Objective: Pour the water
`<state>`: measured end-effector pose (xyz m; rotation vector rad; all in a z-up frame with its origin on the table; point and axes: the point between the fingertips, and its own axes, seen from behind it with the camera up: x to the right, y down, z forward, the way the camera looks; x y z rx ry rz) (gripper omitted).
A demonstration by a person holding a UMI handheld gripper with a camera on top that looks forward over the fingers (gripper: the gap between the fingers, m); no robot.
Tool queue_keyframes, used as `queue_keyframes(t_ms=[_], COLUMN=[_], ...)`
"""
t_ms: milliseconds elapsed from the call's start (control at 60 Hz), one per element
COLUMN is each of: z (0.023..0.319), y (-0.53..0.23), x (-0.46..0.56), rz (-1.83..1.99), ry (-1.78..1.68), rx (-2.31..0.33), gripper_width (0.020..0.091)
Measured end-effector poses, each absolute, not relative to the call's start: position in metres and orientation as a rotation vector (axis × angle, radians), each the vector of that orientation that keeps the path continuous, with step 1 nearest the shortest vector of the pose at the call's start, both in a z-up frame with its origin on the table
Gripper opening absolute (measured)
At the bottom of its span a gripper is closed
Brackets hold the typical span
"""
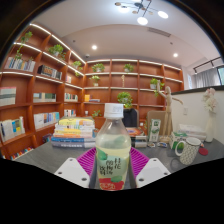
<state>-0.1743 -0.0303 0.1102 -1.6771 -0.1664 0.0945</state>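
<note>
A clear plastic bottle (113, 150) with a white cap and a green label is seen upright between the two fingers of the tongs (113, 172), its body framed by the magenta pads (88, 160) on either side. The pads appear to be pressed against its sides, so the tongs are judged to be clamped on the bottle; whether it is lifted or resting on the grey tabletop (45, 158) cannot be told, since its base is hidden. It is kept vertical and capped, which fits a carrying stage in which nothing can be spilled before the pour is set up. Just beyond the bottle and to one side, a white mug with green marks (187, 151) is placed on the tabletop, well apart from the tongs; it is taken to be the likely receiver for the water. To the other side, a stack of books (72, 132) is laid on the tabletop. Further back, wooden shelves (40, 85) lined with books and small potted plants (124, 99) are arranged along the walls, under ceiling lights.
</note>
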Motion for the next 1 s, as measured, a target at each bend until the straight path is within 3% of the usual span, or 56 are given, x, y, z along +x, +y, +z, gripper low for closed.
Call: queue_keyframes(t_ms=[150, 400, 717, 1000], z=[0.112, 0.108, 0.142, 0.148], y=[-0.03, -0.028, 0.0, 0.033], x=[-0.169, -0.148, -0.051, 0.015], rz=[0.132, 0.2, 0.714, 1.214], ry=[-0.142, -0.069, 0.62, 1.154], rx=[-1.652, -1.708, -1.671, -1.407], gripper_width=[0.0359, 0.0359, 0.0359, 0.0362])
